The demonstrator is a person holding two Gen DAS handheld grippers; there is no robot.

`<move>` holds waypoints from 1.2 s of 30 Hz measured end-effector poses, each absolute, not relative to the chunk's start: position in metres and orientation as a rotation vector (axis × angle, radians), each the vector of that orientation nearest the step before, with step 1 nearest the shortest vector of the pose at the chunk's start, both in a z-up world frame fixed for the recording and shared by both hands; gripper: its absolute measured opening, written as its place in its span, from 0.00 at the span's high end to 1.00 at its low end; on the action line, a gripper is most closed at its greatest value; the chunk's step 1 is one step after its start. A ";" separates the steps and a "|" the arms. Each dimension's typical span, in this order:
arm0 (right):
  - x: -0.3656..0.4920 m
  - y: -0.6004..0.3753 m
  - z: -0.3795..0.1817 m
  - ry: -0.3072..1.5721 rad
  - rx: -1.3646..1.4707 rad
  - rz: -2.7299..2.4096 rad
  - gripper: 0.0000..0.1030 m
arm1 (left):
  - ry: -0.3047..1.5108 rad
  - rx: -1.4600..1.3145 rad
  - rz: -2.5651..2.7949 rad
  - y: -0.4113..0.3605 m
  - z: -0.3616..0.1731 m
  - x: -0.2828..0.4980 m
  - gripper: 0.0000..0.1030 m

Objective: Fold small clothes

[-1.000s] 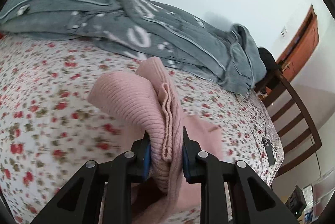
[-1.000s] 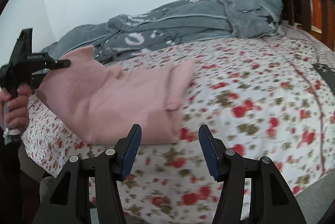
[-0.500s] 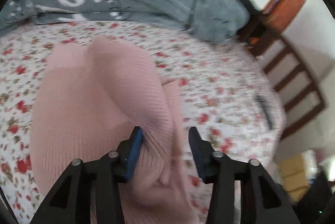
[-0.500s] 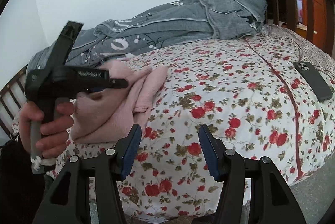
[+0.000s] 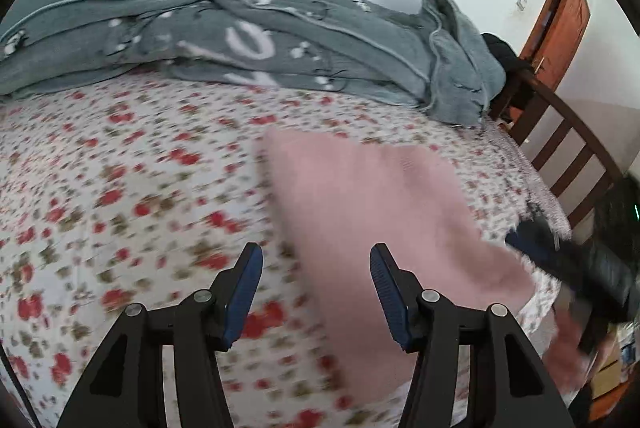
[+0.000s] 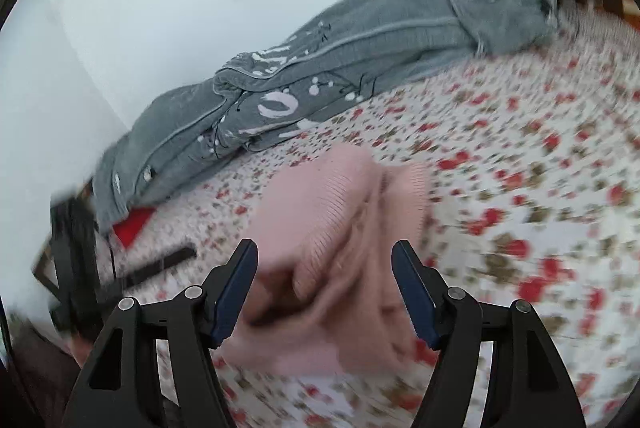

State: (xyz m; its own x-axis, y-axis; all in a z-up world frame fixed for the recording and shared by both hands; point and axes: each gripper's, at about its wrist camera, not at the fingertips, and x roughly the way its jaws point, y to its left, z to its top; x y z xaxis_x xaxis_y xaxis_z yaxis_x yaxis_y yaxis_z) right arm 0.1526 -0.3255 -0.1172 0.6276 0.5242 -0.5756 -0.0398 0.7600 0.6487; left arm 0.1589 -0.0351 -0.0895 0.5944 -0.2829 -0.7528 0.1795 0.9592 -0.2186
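Observation:
A small pink knit garment (image 5: 384, 220) lies folded on the floral bedsheet (image 5: 120, 187), ahead and to the right of my left gripper (image 5: 316, 292), which is open and empty above the bed. In the right wrist view the same pink garment (image 6: 340, 228) lies bunched just ahead of my right gripper (image 6: 324, 292), which is open with nothing between its fingers. The right gripper (image 5: 568, 264) shows blurred at the right edge of the left wrist view, beside the garment's near corner.
A grey patterned blanket (image 5: 248, 39) is heaped along the far side of the bed by the white wall. A dark wooden footboard (image 5: 568, 147) and an orange-brown door (image 5: 560, 15) stand at the right. A red item (image 6: 132, 224) and dark frame (image 6: 72, 260) lie at the left.
My left gripper has let go of the pink garment, opened wide and drawn back; the garment now lies flat on the sheet. My right gripper has swung in close over the garment.

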 end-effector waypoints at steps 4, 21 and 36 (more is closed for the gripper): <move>0.189 -0.293 -0.139 0.957 0.548 0.314 0.53 | 0.910 -0.119 -0.271 -0.017 -0.108 0.153 0.48; 0.165 -0.353 -0.150 0.874 0.541 0.245 0.61 | 0.917 -0.060 -0.459 -0.062 -0.118 0.127 0.46; 0.119 -0.312 -0.153 0.914 0.462 0.311 0.83 | 0.896 0.313 -0.361 -0.143 -0.149 0.091 0.66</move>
State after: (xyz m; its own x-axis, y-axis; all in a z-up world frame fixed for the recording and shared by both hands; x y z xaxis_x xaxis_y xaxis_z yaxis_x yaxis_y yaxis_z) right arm 0.1192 -0.3123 -0.1533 0.5767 0.4464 -0.6842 -0.0627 0.8592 0.5077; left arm 0.0906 -0.1426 -0.1489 0.5723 -0.1738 -0.8014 0.4308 0.8953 0.1134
